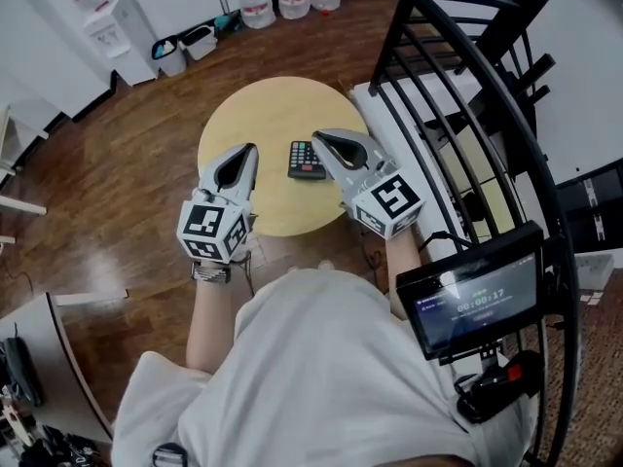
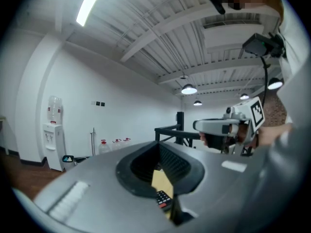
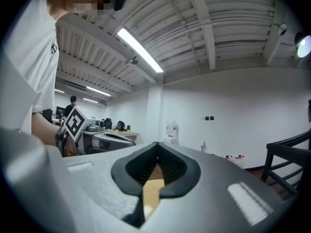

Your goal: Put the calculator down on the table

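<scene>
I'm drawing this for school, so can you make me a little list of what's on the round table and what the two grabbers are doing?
table: round, yellow top
on it: one calculator, lying flat
left gripper: shut, holding nothing
right gripper: shut, holding nothing
where the calculator is: between the two grippers in the head view, held by neither

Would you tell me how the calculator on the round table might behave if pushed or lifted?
The calculator looks flat and rigid, so it should probably stay stiff and not roll. Lying flat on the smooth round table, it would likely slide when pushed. Its thin edges may be awkward to pinch.
</scene>
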`<state>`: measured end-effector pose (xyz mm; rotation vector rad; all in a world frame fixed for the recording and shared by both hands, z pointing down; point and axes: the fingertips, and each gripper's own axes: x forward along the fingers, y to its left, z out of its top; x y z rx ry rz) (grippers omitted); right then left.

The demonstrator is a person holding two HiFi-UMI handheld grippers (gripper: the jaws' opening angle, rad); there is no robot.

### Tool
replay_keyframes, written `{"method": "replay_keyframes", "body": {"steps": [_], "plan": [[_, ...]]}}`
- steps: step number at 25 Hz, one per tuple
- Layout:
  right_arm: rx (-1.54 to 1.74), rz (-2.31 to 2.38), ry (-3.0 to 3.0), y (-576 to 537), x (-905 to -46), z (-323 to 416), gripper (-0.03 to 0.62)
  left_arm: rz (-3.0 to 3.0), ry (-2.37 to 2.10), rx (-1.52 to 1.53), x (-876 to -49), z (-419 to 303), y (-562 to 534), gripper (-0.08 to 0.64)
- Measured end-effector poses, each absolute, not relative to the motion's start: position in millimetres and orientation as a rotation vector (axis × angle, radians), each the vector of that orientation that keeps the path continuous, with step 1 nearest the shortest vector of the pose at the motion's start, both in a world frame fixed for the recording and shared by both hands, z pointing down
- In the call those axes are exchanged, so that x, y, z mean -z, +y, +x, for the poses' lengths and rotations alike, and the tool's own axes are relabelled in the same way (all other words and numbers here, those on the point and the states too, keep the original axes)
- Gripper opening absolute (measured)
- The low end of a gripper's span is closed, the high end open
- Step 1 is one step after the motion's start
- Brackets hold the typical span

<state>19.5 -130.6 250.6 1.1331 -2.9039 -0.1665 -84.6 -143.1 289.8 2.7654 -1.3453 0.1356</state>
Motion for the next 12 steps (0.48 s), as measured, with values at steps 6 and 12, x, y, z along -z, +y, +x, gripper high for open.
{"method": "replay_keyframes", "body": {"steps": [6, 12], "plan": [[0.156, 1.159, -2.878, -137.5, -249.3, 31.6, 0.002, 2.757, -1.377, -0.125, -287.1, -82.0, -147.7, 0.006], [0.1, 1.22, -2.823, -147.3, -256.2, 32.2, 0.002, 2.694, -1.47, -0.079, -285.4, -93.2, -155.6, 0.005]]}}
